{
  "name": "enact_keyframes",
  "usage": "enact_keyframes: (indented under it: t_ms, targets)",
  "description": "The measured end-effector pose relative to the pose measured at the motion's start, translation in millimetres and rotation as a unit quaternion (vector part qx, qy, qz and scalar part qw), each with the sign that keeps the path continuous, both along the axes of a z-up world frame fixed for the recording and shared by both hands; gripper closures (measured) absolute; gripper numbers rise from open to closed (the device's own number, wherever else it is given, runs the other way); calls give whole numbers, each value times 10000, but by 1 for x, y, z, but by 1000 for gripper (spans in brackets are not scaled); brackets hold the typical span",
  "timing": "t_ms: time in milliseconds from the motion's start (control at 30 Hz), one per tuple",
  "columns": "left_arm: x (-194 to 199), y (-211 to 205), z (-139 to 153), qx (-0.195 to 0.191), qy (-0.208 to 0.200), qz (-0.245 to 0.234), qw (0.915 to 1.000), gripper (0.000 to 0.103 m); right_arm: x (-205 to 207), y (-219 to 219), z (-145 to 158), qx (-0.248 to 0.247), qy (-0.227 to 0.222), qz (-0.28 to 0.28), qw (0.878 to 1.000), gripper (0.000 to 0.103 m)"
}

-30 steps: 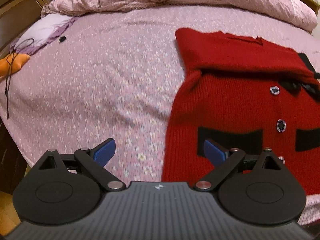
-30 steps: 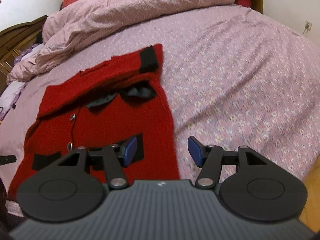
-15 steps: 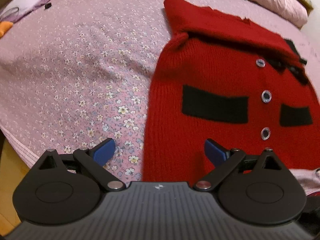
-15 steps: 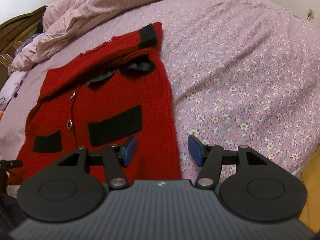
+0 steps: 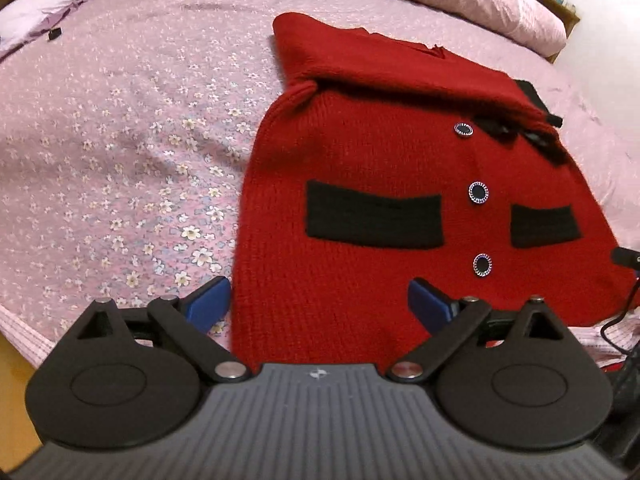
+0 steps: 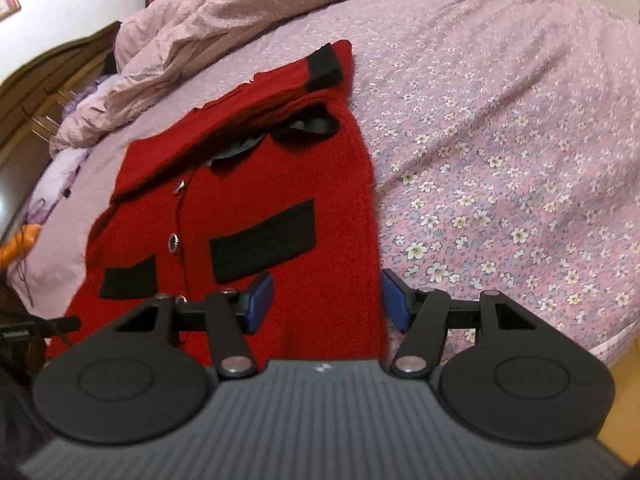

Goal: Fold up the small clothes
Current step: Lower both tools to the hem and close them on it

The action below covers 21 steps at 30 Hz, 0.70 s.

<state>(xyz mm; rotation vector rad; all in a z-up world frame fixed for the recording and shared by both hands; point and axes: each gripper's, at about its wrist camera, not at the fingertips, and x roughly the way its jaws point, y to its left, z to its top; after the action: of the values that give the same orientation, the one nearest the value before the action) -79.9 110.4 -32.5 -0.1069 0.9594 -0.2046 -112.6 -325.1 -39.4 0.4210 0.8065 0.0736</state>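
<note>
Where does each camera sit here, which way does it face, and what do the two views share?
Left wrist: rides the left gripper, tilted down over the near left corner of the red cardigan; only its open blue fingers and black linkage show.
Right wrist: rides the right gripper, tilted down over the cardigan's near right edge; its open jaws straddle that edge.
Shared: the cardigan with black pocket bands and buttons, the floral bedsheet, the crumpled quilt. No hand or sleeve shows.

left tool (image 5: 319,307) — lower | nearer cardigan (image 5: 360,208) hem — both views
</note>
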Motion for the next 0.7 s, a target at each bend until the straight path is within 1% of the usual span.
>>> enact_keyframes:
  t_ms: [167,200,333,467,533,700]
  targets:
    - [0,1,0,-233,-32,-88,9997,8,2,-8,-5,374,-56,-65,9993,42]
    - [1,0,0,-275,-34,-140,9995,10,3,-9,-6,425,-65,-76,9990,42]
    - [3,0,-4,-713,161,-394,9965,17,3,-10,-7,471,-84,-66,9988,42]
    - [6,0,-7,-680,239,-329,9969,24,3,-10,-7,515,-52,-54,9986,42]
    - [9,1,-7,-592,253,-286,9975,31,4,-8,-6,521,-1,43,9986,42]
    - [20,-3,-12,-426,265,-372,9980,32,8,0,-13,778,131,321,9964,42]
